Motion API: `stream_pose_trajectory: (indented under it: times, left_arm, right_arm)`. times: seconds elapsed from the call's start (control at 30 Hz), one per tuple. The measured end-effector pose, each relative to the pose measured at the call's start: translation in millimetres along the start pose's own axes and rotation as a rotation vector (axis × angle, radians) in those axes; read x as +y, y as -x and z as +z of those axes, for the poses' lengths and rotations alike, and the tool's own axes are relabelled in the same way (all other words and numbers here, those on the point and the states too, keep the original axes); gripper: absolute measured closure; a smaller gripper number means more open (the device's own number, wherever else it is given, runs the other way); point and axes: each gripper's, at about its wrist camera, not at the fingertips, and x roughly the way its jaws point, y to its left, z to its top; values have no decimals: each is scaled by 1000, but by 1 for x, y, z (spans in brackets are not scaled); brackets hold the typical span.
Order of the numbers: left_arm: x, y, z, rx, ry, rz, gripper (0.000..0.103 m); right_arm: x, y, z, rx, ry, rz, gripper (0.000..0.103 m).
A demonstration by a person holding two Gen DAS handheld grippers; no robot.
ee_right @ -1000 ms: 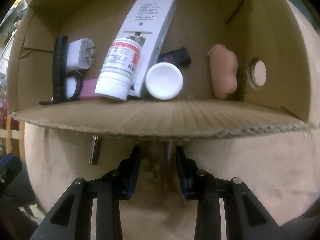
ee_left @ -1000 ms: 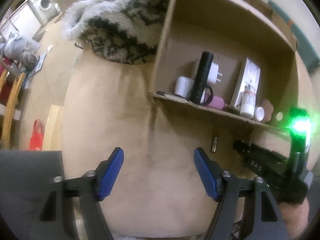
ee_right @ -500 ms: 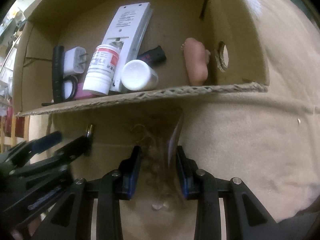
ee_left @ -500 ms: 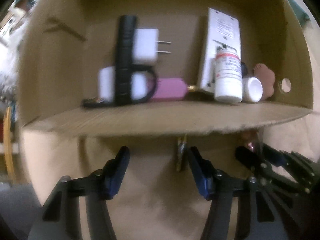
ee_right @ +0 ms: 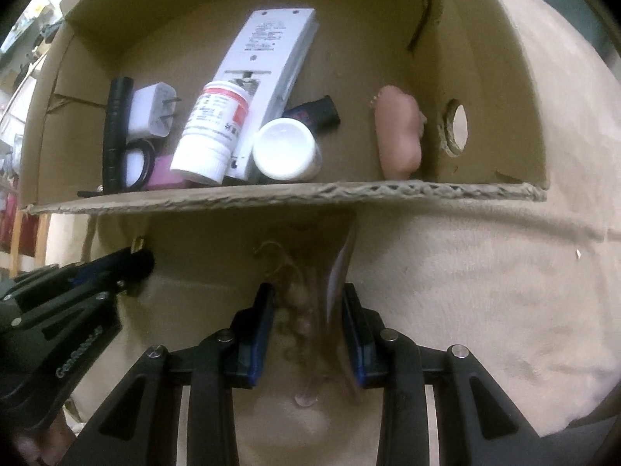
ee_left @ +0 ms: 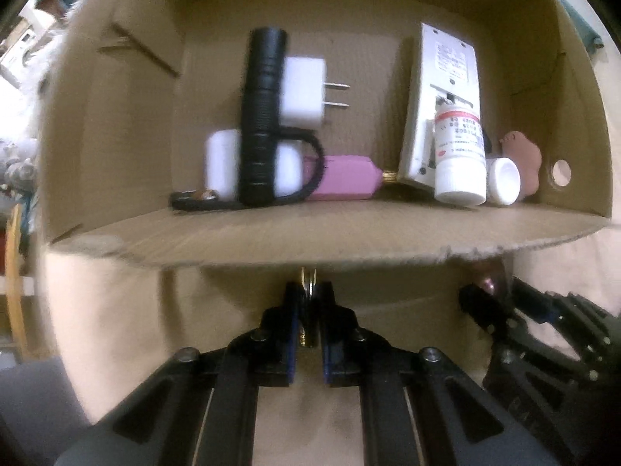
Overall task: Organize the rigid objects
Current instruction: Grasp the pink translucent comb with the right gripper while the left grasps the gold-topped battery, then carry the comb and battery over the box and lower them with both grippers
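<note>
An open cardboard box (ee_left: 310, 244) lies on a beige plush surface (ee_right: 485, 291). It holds a black flashlight (ee_left: 262, 116), a white charger plug (ee_left: 302, 93), a pink item (ee_left: 341, 182), a white remote (ee_left: 446, 89), a pill bottle (ee_left: 460, 151), a white jar (ee_left: 502, 180) and a brown foot-shaped piece (ee_left: 524, 155). Just before the box's near wall, my left gripper (ee_left: 308, 291) is shut on a small metal piece with a gold tip (ee_left: 308, 277). To its right, my right gripper (ee_right: 308, 291) is shut on a clear brownish item (ee_right: 306, 283), partly hidden by the pads.
The box's near wall (ee_right: 310, 190) rises right ahead of both grippers. A round hole (ee_right: 458, 128) pierces its right wall. The left gripper (ee_right: 132, 262) shows at the left of the right wrist view. Furry fabric and room clutter lie far left.
My left gripper came down toward the box's near wall, straddled the small metal piece and closed on it. The right gripper kept its grip and barely shifted.
</note>
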Motion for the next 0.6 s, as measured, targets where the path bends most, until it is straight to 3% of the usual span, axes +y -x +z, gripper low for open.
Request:
stream_pose_trajectory:
  times: [0.33, 0.6]
  left_arm:
    - [53, 47, -16, -84, 107, -22, 94]
    - [81, 61, -33, -93, 179, -40, 94]
  right_arm:
    - [1, 36, -20, -52, -99, 196, 68]
    - [13, 63, -40, -99, -63, 239, 68]
